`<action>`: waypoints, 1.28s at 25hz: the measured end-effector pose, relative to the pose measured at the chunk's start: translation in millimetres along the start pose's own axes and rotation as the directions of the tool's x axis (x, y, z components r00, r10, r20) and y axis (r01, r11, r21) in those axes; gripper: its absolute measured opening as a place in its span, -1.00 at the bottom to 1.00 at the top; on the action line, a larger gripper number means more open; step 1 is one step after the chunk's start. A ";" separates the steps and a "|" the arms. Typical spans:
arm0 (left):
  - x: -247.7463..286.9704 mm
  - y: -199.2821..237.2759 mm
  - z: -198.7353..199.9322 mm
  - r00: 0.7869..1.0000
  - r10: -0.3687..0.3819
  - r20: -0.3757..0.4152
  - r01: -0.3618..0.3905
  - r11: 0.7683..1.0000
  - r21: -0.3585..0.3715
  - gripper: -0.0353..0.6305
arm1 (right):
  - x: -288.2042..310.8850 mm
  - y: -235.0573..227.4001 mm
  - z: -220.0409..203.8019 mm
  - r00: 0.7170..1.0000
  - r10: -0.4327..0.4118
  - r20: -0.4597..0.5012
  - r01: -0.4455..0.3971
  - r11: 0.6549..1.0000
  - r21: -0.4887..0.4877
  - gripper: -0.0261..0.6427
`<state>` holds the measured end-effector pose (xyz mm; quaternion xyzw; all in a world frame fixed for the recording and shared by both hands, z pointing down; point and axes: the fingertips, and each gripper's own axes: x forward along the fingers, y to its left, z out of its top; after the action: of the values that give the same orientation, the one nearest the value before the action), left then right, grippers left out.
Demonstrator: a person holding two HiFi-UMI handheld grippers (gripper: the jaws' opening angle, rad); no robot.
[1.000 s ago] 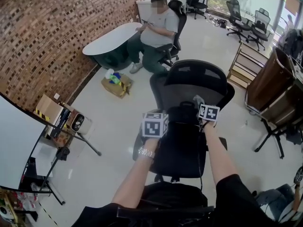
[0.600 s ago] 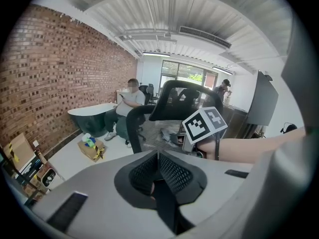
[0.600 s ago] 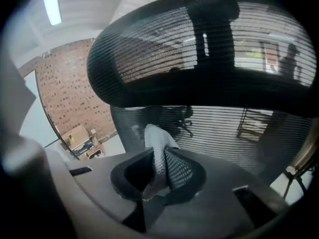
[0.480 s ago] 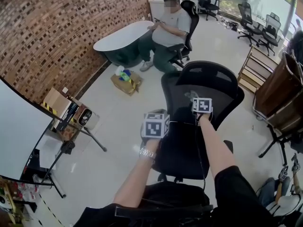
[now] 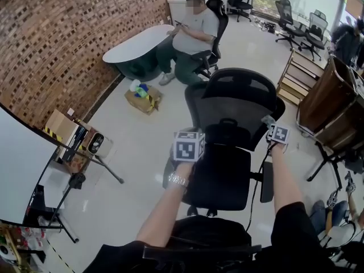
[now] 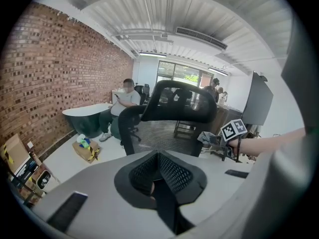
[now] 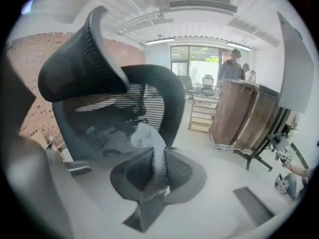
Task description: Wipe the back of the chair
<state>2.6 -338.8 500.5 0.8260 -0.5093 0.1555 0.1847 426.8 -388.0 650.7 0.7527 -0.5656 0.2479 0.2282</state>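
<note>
Beside the chair back [image 5: 236,104], right edge | my right gripper [image 7: 149,158] clamps the soft, light cloth [image 7: 145,136] — left gripper [image 6: 158,157] closed, empty | I judge mesh springy; brace stiff frame.

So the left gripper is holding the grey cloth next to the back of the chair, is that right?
Not quite: the grey cloth is in the right gripper, not the left. The right gripper view shows its fingers closed on the cloth, next to the back of the chair. The left gripper is closed with no cloth in it.
</note>
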 end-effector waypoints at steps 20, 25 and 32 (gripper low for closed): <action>-5.1 -64.9 -6.3 0.998 -0.061 0.011 0.060 0.994 0.087 -0.85 | -189.1 235.9 -2.9 0.894 0.447 0.012 -0.441 0.886 -0.144 -0.79; -19.1 -65.9 -14.3 0.999 0.020 0.031 -0.022 0.997 0.077 -0.85 | -209.4 259.1 -8.7 0.886 0.463 0.016 -0.453 0.873 -0.183 -0.79; -56.8 -47.9 -37.2 0.991 0.119 0.056 -0.121 0.992 0.029 -0.85 | -232.0 261.4 -49.1 0.872 0.485 -0.071 -0.490 0.866 -0.101 -0.79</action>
<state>18.5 -257.2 501.1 0.8007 -0.5602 0.1522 0.1478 114.0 -252.9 558.7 0.5658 -0.7454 0.2805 0.2136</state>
